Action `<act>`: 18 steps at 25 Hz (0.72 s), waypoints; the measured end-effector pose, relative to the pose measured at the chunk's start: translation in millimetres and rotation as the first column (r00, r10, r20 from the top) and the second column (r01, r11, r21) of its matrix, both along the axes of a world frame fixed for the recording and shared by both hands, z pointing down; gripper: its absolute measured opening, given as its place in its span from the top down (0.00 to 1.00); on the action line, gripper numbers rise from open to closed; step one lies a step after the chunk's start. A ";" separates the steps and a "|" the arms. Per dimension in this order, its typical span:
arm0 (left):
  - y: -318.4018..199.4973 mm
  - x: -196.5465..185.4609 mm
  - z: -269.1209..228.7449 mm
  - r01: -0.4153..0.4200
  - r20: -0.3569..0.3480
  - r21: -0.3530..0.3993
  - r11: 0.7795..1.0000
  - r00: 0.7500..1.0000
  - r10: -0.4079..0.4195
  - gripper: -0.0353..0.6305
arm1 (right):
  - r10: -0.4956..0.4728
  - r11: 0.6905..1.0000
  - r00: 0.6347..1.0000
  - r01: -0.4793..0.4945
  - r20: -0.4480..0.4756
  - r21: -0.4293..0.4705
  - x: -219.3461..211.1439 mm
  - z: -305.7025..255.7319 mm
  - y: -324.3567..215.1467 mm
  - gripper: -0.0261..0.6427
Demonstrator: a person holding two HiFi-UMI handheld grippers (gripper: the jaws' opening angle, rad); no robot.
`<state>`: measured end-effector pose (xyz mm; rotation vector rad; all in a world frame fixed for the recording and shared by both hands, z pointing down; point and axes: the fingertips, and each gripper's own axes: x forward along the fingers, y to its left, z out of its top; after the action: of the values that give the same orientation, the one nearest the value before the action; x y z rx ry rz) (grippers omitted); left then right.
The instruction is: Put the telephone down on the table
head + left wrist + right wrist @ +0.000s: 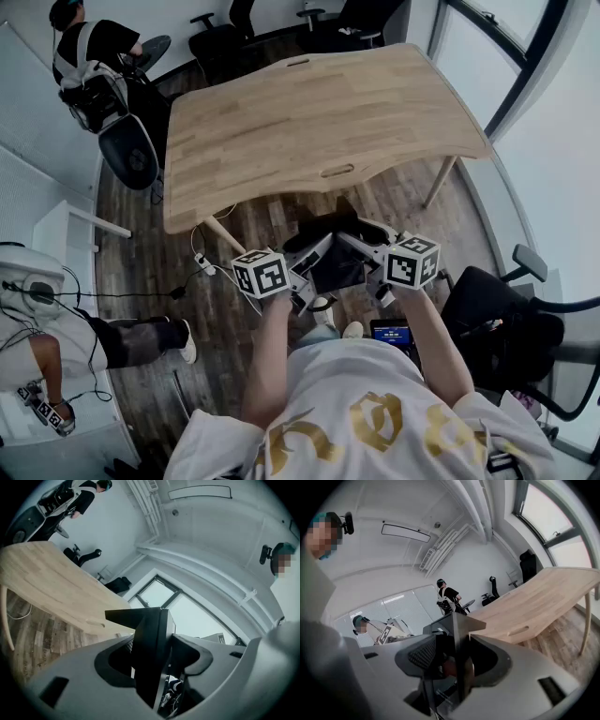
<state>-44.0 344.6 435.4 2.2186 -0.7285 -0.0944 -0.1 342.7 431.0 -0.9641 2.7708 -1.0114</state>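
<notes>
Jaws stand wide on both sides: the left gripper (298,279) and the right gripper (375,272) each clamp an opposite edge of the black telephone (336,263), held in the air above the wood floor (234,328), short of the table (319,122). A dark chair (333,223) sits between telephone and table edge. Cables (199,266) trail left; another chair (506,328) stands right.

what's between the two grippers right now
The black telephone: in the head view it sits between the left gripper and right gripper, each gripping one side. Each gripper view shows it in the jaws.
</notes>
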 end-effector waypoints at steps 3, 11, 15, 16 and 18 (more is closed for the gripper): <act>5.5 0.9 -4.4 -0.003 0.007 0.002 1.000 1.000 0.003 0.59 | -0.002 1.000 1.000 0.002 0.005 -0.002 0.7 -3.6 5.4 0.65; 14.5 4.8 -9.9 0.001 0.007 0.010 1.000 1.000 -0.001 0.59 | -0.015 1.000 1.000 0.015 0.011 0.017 4.3 -9.2 13.4 0.65; 12.0 5.6 -10.5 0.001 0.017 0.013 1.000 1.000 -0.001 0.59 | -0.017 1.000 1.000 0.017 0.023 0.008 5.1 -9.3 11.0 0.64; 11.3 5.6 -9.9 0.000 0.019 0.011 1.000 1.000 0.000 0.59 | -0.014 1.000 1.000 0.014 0.025 0.006 5.0 -8.7 10.6 0.64; 10.6 5.7 -8.0 -0.002 0.024 0.010 1.000 1.000 0.002 0.59 | -0.012 1.000 1.000 0.012 0.028 0.003 5.3 -6.7 10.0 0.64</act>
<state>-38.3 355.2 427.4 2.2330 -0.7403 -0.0703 5.2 352.8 424.3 -0.9268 2.7576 -1.0137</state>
